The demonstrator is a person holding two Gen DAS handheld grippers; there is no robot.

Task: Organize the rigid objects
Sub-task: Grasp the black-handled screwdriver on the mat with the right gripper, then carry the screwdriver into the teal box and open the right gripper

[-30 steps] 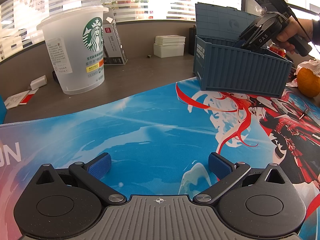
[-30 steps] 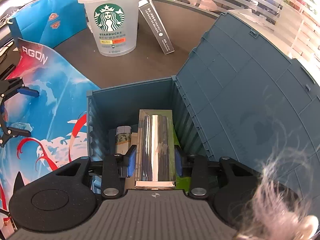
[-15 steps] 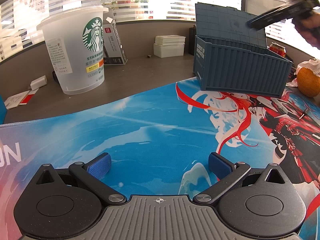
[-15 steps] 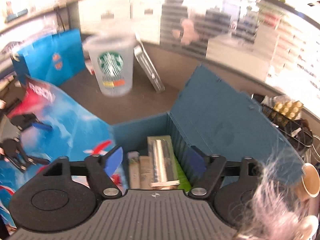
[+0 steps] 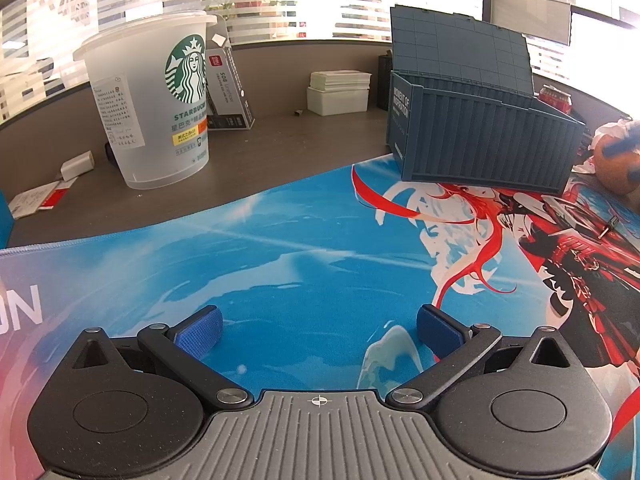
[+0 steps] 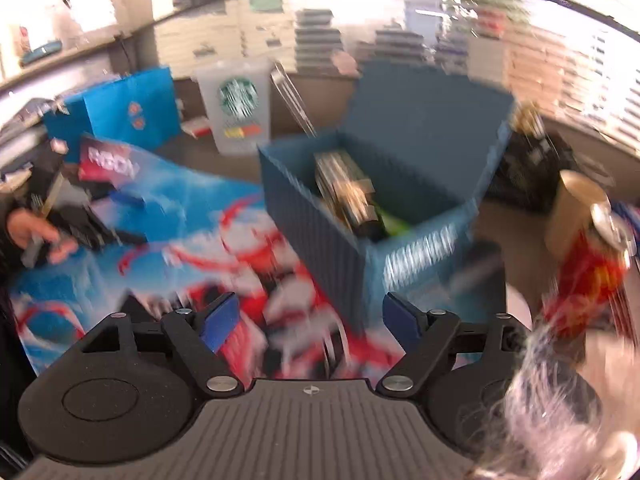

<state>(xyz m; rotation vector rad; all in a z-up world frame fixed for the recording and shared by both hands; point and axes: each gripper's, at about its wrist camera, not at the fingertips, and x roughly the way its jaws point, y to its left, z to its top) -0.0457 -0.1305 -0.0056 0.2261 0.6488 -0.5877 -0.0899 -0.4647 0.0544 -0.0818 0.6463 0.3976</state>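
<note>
A blue container-style box [image 5: 476,136] with its lid up stands at the back right of the printed desk mat [image 5: 280,248]. In the blurred right wrist view the box [image 6: 360,216] holds a shiny metal block [image 6: 344,192] and other small items. My right gripper [image 6: 312,320] is open and empty, well back from the box above the mat. My left gripper [image 5: 318,332] is open and empty, low over the mat.
A Starbucks cup [image 5: 152,100] and a slim carton [image 5: 230,88] stand at the back left. A white box [image 5: 338,94] sits behind. A red can [image 6: 592,268] and a paper cup [image 6: 572,208] are right of the box. An orange [image 5: 616,168] lies at the right.
My right gripper let go of the metal block in the box, opened, and pulled back up and away. My left gripper has not moved.
</note>
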